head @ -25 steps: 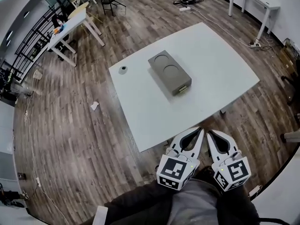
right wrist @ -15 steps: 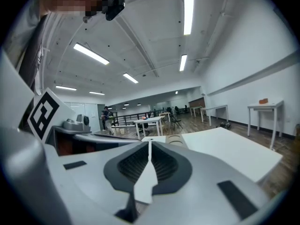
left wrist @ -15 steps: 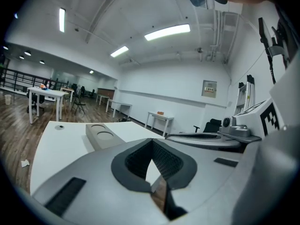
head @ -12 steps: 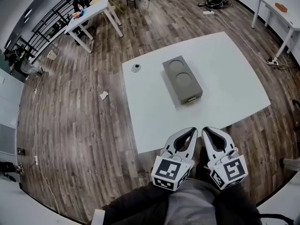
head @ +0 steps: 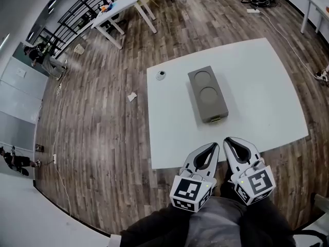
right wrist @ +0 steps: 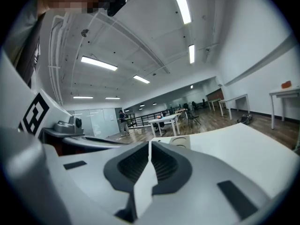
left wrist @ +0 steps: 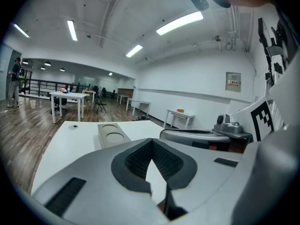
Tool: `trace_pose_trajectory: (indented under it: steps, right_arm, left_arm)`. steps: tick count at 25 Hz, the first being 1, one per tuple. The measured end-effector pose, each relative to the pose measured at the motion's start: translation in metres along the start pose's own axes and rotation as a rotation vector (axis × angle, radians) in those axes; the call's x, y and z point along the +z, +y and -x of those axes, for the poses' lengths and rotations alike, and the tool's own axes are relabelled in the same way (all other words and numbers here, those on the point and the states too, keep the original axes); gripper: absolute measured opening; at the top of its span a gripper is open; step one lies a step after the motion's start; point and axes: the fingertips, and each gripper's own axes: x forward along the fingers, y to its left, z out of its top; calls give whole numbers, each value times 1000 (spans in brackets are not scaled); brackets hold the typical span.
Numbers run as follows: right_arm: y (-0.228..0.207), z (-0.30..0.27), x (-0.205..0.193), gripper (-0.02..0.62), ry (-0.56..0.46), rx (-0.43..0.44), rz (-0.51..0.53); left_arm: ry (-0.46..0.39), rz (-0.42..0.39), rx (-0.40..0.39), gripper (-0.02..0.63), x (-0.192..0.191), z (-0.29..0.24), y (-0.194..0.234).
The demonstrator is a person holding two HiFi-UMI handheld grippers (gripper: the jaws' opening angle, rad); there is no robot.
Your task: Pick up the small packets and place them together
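Both tools are tucked in close to your body, right at the near edge of the table point(head: 257, 86). The left gripper point(head: 215, 146) has its jaws shut tip to tip, with nothing between the pads. It's the same on the right gripper point(head: 228, 141): jaws pressed together and empty.

Now, the packets. I can't make out a single small packet on the table from any view, so what you're after isn't showing yet. What does lie ahead of the jaws is a grey box point(head: 207, 94) with two round recesses in its top. Its long axis runs away from you, leaning a little to the left at the far end, and its near short end with a pale tab faces your jaws.

Here's the relation that matters. Your right jaws point almost straight at that near end, with the box showing just past their tips. Your left jaws point past it, so the box sits ahead and off to their left. The two grippers stand about equally near to it, both well short and not touching.

Far beyond the left jaws, by the table's far left corner, there's a small round object point(head: 161, 75), too small to name. My guess is that if the packets have anything to do with that box, the right gripper has the straighter line in.
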Motion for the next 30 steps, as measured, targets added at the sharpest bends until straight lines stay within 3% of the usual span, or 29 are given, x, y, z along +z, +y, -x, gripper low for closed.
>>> trace_pose_trajectory:
  steps: [13,20,30]
  right_arm:
    - [-16,-16,17,17,12,140,15]
    - [-10,-57,15,17,-3,205,45]
    - [0,-126,38,17,52,168,89]
  left_arm:
    - [-27,26,139,3,17,-12,5]
    - [-64,27,204,3,19,-15,44]
    - [-91,68,165,3,52,-30,114]
